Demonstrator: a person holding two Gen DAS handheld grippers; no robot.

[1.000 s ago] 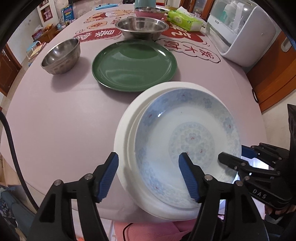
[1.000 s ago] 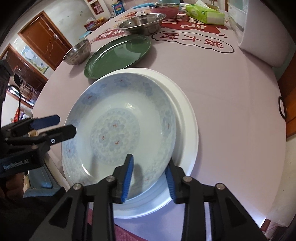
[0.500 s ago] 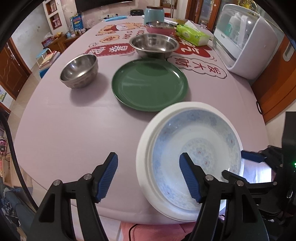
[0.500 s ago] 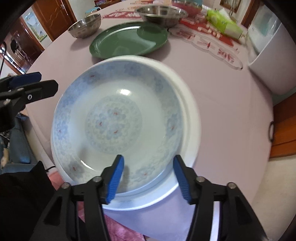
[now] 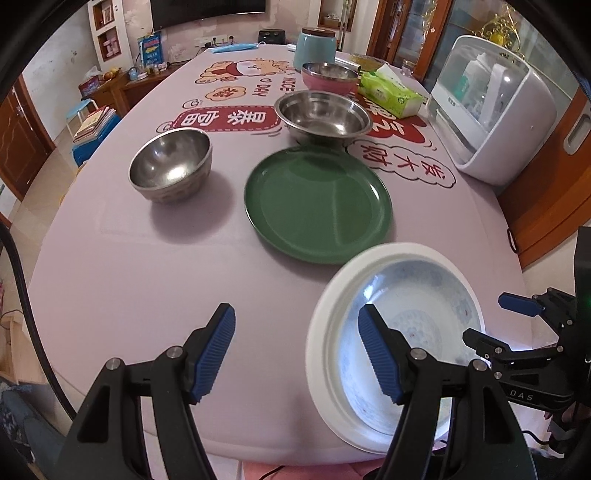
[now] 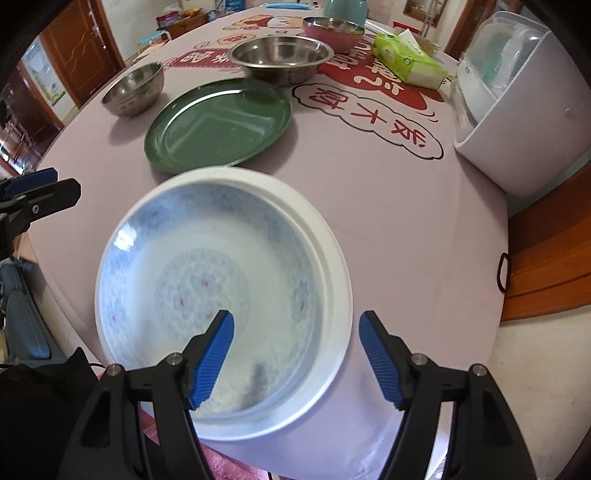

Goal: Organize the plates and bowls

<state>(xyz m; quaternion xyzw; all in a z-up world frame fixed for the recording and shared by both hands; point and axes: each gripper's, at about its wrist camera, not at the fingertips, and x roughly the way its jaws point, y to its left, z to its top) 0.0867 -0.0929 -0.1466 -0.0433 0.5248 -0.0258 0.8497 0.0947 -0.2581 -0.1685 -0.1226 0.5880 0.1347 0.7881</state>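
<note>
A blue-patterned plate point(image 6: 207, 280) point(image 5: 413, 314) rests inside a larger white plate point(image 6: 332, 258) point(image 5: 321, 321) at the table's near edge. Beyond it lie a green plate point(image 5: 317, 203) point(image 6: 218, 125), a small steel bowl point(image 5: 171, 170) point(image 6: 135, 92), a wide steel bowl point(image 5: 323, 116) point(image 6: 282, 59) and a pink bowl point(image 5: 328, 77) point(image 6: 332, 31). My left gripper point(image 5: 297, 350) hangs open above the table, left of the stacked plates. My right gripper point(image 6: 295, 358) hovers over the near rim of the stack, its jaws opening, with nothing pressed between them.
A white appliance point(image 5: 495, 118) point(image 6: 517, 110) stands at the right side of the table. A green tissue pack point(image 5: 391, 96) point(image 6: 406, 59) and a teal canister point(image 5: 314, 48) sit at the back. The table's front edge point(image 5: 258, 454) is close below both grippers.
The right gripper has let go of the blue-patterned plate's rim, widened its jaws and lifted. The left gripper has risen and drawn back to the left of the stacked plates.
</note>
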